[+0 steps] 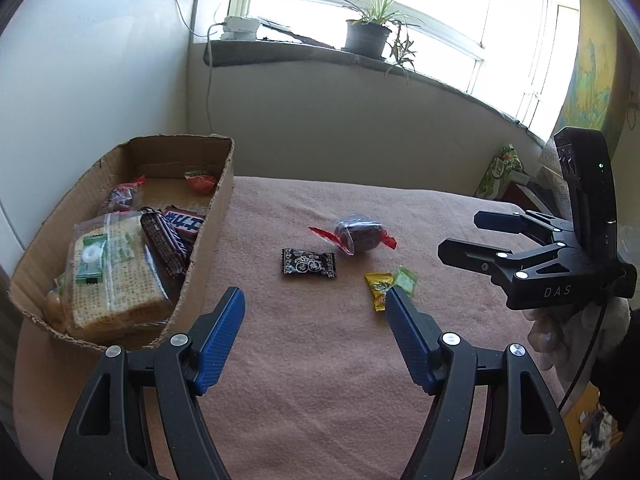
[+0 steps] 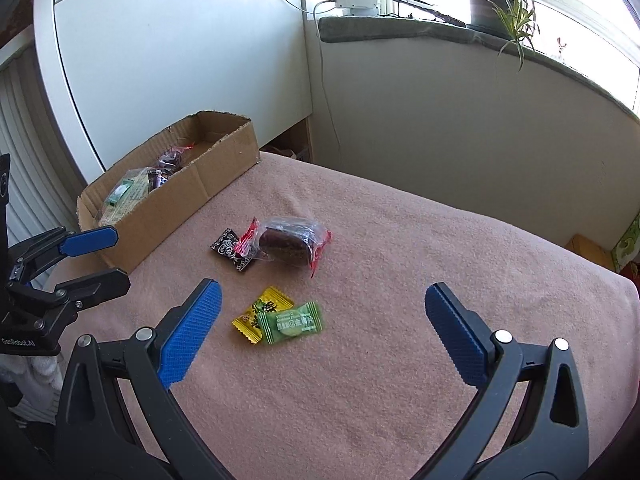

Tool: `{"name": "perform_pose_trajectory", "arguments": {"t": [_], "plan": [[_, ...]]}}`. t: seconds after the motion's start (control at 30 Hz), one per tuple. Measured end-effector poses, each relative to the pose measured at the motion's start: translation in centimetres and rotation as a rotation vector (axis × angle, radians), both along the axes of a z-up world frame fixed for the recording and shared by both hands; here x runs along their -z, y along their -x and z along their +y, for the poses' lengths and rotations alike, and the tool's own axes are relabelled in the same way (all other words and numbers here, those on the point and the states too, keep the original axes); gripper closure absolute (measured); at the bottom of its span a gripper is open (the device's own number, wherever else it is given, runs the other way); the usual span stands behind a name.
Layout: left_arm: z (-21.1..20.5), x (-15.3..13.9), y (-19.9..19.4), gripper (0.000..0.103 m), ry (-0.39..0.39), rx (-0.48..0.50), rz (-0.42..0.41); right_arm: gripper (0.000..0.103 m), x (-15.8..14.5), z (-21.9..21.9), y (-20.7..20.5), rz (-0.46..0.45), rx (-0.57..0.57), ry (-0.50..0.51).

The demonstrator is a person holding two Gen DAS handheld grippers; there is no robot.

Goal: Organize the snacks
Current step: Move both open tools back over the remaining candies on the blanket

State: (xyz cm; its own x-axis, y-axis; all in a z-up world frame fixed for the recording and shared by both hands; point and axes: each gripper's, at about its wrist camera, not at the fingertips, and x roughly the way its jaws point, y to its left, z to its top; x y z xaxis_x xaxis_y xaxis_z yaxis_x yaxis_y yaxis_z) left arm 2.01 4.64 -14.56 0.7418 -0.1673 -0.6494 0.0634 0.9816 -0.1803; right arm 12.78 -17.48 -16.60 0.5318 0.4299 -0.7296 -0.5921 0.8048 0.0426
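Snacks are partly sitting in the cardboard box already, while four are still lying loose on the pink-covered bench, with left gripper and right gripper hovering wide-jawed, holding nothing.

Bare tabletop ahead of my right claw: free passage. Obstacles: cardboard box wall at left; four loose sweets clustered mid-tabletop.
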Motion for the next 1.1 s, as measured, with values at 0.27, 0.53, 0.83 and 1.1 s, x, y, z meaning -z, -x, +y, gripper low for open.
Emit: {"name": "perform_pose_trajectory", "arguments": {"t": [0.27,0.53,0.83,1.1], "plan": [[-1.3,1.2,-1.7,0.041,0.015,0.009,0.044,0.002,0.5,-0.3,-1.9,0.066,0.006,-0.071],[-1.7,2.9,-4.2,0.046,0.015,-0.013,0.098,0.002,1.6,2.4,-5.6,0.172,-0.010,-0.122],[-1.1,3.8,-5.5,0.051,0.039,-0.021,0.135,0.002,4.2,5.0,-8.2,0.273,-0.030,-0.137],[-1.4,4.5,-7.5,0.051,0.028,-0.034,0.174,0.014,5.3,5.9,-8.9,0.279,-0.026,-0.078]]}}
